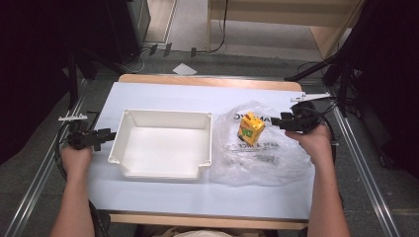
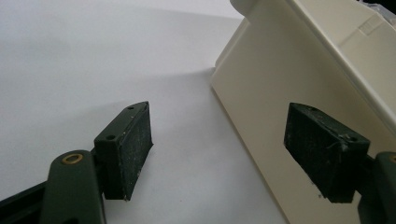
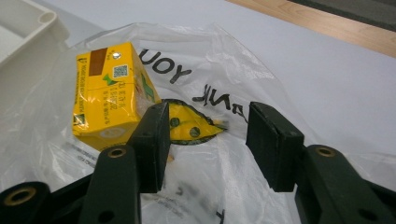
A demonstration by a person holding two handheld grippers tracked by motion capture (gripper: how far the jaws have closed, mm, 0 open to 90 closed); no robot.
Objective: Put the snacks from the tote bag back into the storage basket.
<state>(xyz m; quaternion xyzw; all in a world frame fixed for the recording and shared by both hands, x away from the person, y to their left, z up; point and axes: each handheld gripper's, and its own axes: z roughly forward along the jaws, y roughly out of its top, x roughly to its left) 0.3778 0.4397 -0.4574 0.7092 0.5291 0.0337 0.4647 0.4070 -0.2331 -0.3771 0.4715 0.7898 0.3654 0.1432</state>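
Note:
A white plastic tray (image 1: 168, 113) stands on the table left of centre. To its right lies a crumpled clear plastic bag (image 1: 267, 158) with black print, and a yellow drink carton (image 1: 251, 127) stands tilted among its folds. Whether the carton is inside the bag I cannot tell. My left gripper (image 1: 106, 135) is open at the tray's left side, and in the left gripper view (image 2: 219, 116) one jaw stands before the tray's outer wall (image 2: 261, 84). My right gripper (image 1: 276, 121) is open just right of the carton (image 3: 109, 88), its jaws (image 3: 208, 112) over the bag (image 3: 233, 70), gripping nothing.
A white sheet (image 1: 163, 96) covers the wooden table. The tray's corner (image 3: 28, 28) lies close behind the carton. Metal rails (image 1: 365, 163) run along both sides of the table, and black stands (image 1: 341, 74) rise at the far corners.

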